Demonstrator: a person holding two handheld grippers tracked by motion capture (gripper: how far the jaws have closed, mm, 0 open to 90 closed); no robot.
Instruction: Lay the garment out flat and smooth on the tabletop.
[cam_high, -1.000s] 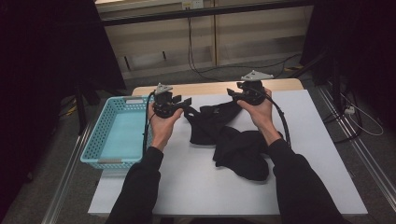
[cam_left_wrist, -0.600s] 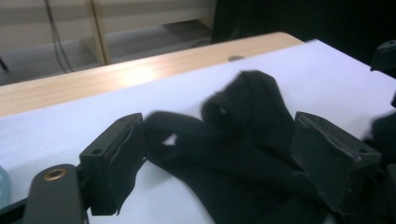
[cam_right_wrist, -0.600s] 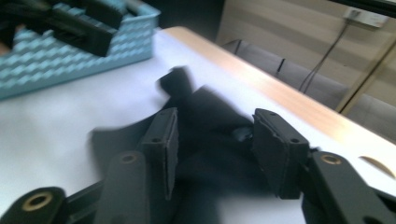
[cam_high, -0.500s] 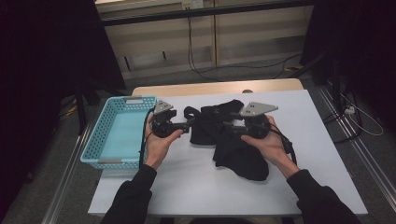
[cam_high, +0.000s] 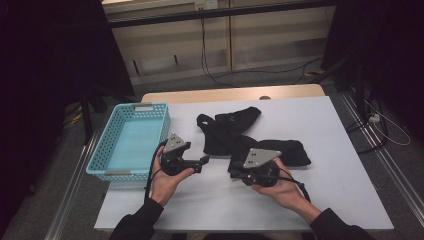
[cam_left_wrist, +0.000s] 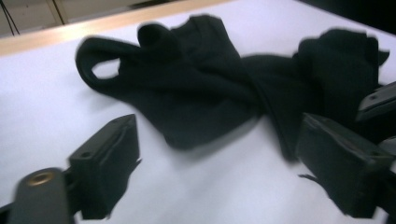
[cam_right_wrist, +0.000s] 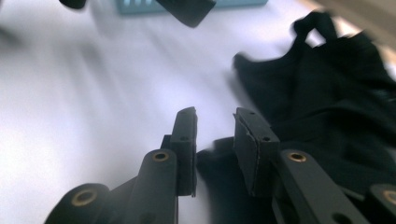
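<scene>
On table: one black garment (cam_high: 240, 132) | one basket (cam_high: 131, 140) | left jaws released | right jaws closing, ungripped

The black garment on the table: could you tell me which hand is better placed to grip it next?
Probably the right. The right tool hovers over an edge of the black garment, jaws narrowly apart, nothing pinched. The left tool stands wide open beside it over bare table.

Black tongs (cam_high: 204, 161) with brass-ringed screw holes, grey three-cornered top plates, trailing black cables, dark sleeves (cam_high: 137, 224).

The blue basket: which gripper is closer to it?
Left. The left gripper sits just beside the blue basket; the right gripper is farther off, at the black cloth.
</scene>
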